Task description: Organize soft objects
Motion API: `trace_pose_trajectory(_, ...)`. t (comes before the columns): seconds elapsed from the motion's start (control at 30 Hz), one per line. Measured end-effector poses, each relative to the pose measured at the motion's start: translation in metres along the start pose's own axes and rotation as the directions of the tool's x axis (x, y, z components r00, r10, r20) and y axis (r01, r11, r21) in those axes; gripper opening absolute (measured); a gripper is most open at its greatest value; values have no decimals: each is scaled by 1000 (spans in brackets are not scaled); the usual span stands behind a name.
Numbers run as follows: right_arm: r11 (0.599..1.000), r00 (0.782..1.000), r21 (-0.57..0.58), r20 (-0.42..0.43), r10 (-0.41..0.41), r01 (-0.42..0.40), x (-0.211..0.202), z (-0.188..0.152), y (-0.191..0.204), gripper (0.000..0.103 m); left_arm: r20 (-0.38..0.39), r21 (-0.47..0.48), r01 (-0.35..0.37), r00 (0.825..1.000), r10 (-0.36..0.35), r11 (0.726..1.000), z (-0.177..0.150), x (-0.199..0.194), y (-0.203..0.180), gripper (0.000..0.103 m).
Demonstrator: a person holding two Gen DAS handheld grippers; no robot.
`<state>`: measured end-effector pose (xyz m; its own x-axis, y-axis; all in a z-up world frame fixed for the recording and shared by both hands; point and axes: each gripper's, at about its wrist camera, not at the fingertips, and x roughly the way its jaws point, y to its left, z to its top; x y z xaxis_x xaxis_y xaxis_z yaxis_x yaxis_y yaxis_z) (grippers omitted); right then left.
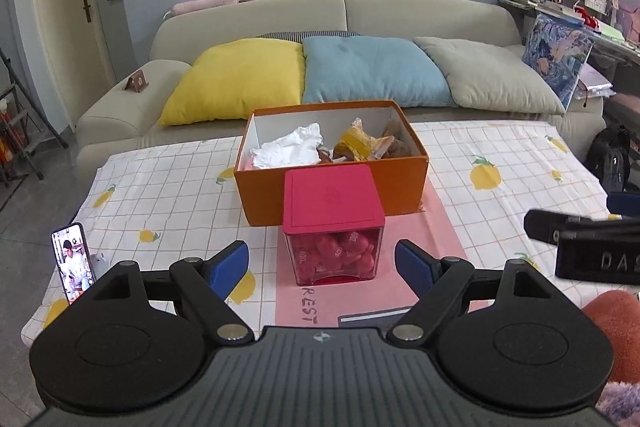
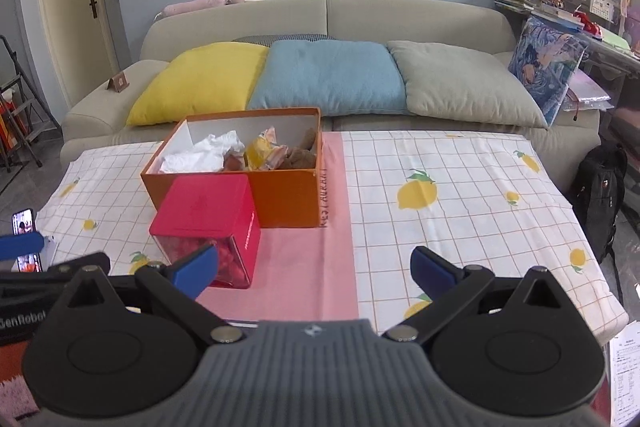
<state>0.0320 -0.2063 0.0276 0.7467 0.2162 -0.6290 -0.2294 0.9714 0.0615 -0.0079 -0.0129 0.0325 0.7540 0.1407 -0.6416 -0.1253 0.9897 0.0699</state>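
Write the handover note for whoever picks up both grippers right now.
Left gripper: open, empty, aimed at the clear square jar with the red lid.
Right gripper: open, empty, over the pink strip of the lemon-print tablecloth.
The jar, lid on, stands just in front of the open orange cardboard box.
Done: crumpled white cloth, yellow packet and brown plush lie in the box.
Left: unclear; no soft items visible loose on the table.

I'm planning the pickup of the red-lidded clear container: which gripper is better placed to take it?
Probably the left. The left gripper is open and lined up on the red-lidded container; from the right gripper, also open, it sits off left.
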Motion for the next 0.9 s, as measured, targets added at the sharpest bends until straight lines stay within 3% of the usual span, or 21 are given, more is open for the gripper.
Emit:
trace_pose_trajectory(0.47, 1000, 994, 4, 108, 2, -2, -16, 2, -4, 100, 9, 17, 1, 1000, -1, 1000, 1, -1, -4, 97)
trace_pose_trajectory(0.9, 1000, 993, 11, 114, 4, -5, -16, 4, -5, 100, 35, 28, 16, 999, -17, 999, 2, -4, -6, 97)
